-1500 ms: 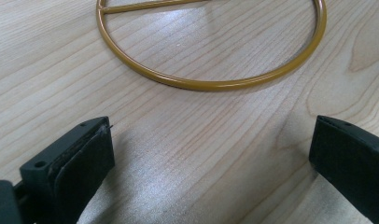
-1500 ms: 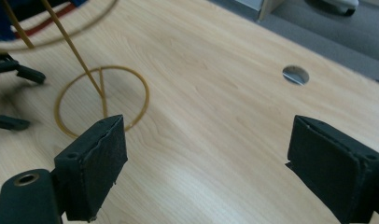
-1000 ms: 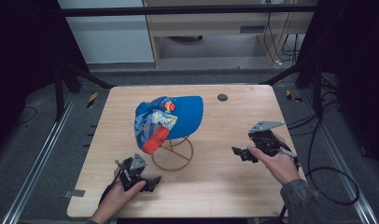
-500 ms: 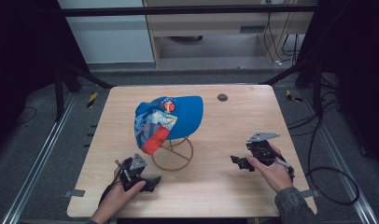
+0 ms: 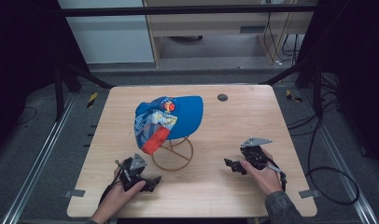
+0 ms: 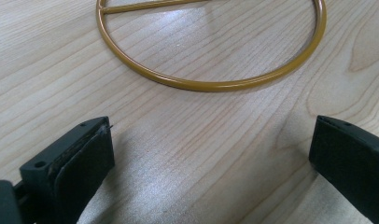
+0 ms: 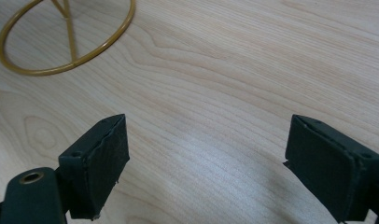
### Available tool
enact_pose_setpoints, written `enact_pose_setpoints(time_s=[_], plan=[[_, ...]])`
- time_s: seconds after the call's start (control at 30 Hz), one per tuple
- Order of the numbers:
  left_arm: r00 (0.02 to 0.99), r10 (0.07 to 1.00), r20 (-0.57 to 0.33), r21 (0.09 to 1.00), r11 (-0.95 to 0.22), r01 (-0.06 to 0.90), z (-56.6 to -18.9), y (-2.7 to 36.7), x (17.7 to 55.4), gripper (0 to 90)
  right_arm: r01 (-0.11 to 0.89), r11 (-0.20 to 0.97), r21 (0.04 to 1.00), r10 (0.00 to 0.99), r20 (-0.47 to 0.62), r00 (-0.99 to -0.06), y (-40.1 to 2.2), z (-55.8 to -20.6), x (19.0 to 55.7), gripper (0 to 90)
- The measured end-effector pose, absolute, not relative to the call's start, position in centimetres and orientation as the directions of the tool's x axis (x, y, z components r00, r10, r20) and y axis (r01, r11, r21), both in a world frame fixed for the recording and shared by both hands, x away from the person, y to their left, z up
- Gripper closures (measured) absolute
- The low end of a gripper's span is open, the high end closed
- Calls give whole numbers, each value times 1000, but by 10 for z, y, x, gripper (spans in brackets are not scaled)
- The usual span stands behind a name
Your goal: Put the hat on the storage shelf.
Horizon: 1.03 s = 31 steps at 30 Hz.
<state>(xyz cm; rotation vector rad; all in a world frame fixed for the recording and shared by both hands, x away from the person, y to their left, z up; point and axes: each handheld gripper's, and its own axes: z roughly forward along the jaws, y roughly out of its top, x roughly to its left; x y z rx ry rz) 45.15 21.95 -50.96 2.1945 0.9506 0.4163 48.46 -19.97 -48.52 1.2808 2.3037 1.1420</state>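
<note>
Where pale woodgrain runs, round brass-coloured wire stand (image 5: 172,153), blue fabric cap (image 5: 169,120)

Left gripper (image 5: 152,179) low near person's edge, jaws wide apart; right gripper (image 5: 230,164) likewise, jaws wide.

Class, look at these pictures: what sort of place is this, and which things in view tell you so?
Probably a lab or recording workstation, not a home: a bare wooden table inside a dark metal frame, loose cables on the grey floor, and a blue cap on a gold wire stand.
</note>
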Motion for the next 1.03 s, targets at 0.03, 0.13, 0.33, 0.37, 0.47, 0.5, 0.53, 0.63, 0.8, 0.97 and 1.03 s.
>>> enact_pose_setpoints(time_s=[0.03, 0.13, 0.33, 0.37, 0.47, 0.5, 0.53, 0.63, 0.8, 0.97, 1.03], plan=[[679, 734, 16, 710, -486, 509, -510, 220, 451, 0, 602, 293, 743, 812, 139, -567, -199, -487, 485, 132], [679, 734, 16, 710, -487, 509, -510, 220, 451, 0, 609, 304, 733, 816, 130, -564, -197, -493, 485, 121], [679, 734, 16, 710, -487, 509, -510, 220, 451, 0, 618, 312, 722, 823, 119, -555, -194, -500, 483, 109], [679, 734, 16, 710, -487, 509, -510, 220, 451, 0, 619, 318, 718, 823, 114, -556, -194, -502, 482, 107], [679, 734, 16, 710, -486, 509, -510, 220, 451, 0, 608, 336, 720, 824, 88, -559, -191, -506, 480, 102], [679, 734, 16, 710, -487, 509, -510, 220, 451, 0, 609, 334, 719, 828, 85, -554, -191, -506, 479, 100], [679, 734, 16, 710, -486, 509, -510, 220, 451, 0, 607, 335, 721, 829, 81, -554, -190, -507, 478, 96], [679, 734, 16, 710, -486, 509, -510, 220, 451, 0, 581, 363, 729, 826, 36, -562, -188, -509, 476, 84], [679, 734, 16, 710, -486, 509, -510, 219, 451, 0, 562, 382, 734, 832, -8, -555, -183, -512, 472, 72], [679, 734, 16, 710, -487, 509, -510, 220, 451, 0, 576, 360, 734, 853, -10, -522, -186, -512, 469, 70], [679, 734, 16, 710, -487, 509, -510, 220, 451, 0, 587, 343, 733, 866, -5, -500, -188, -512, 469, 65]])
